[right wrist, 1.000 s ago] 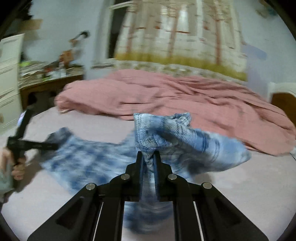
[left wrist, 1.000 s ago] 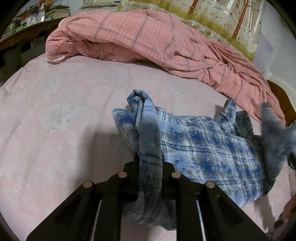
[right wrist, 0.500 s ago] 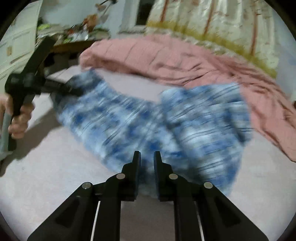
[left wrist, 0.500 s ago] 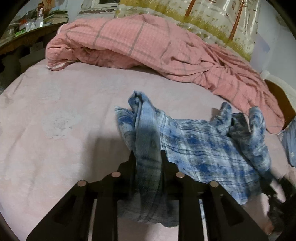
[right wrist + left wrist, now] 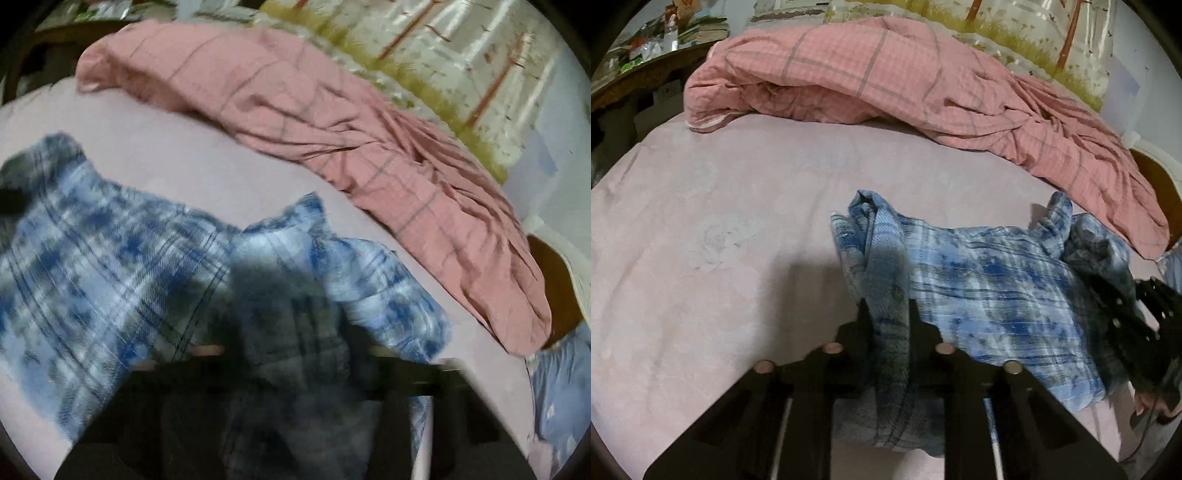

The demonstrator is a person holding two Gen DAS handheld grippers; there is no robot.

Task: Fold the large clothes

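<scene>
A blue plaid shirt (image 5: 990,291) lies crumpled on the pink bed sheet (image 5: 738,206). My left gripper (image 5: 888,314) is shut on a bunched edge of the shirt, which hangs down between its fingers. In the right wrist view the shirt (image 5: 110,258) spreads across the left and centre, blurred by motion. My right gripper (image 5: 295,332) is low in that view, dark and blurred, with shirt cloth draped over it; whether it is open or shut cannot be made out. It also shows at the right edge of the left wrist view (image 5: 1137,317), over the shirt's far end.
A rumpled pink checked duvet (image 5: 905,85) lies along the back of the bed. A cluttered dark desk (image 5: 646,62) stands at the back left. A wooden headboard (image 5: 1160,184) is at the right. A blue pillow (image 5: 561,387) lies at the far right.
The right gripper has swung down and right over the shirt's far end, and its view has blurred. The left gripper still holds the same bunched edge, nearly still.
</scene>
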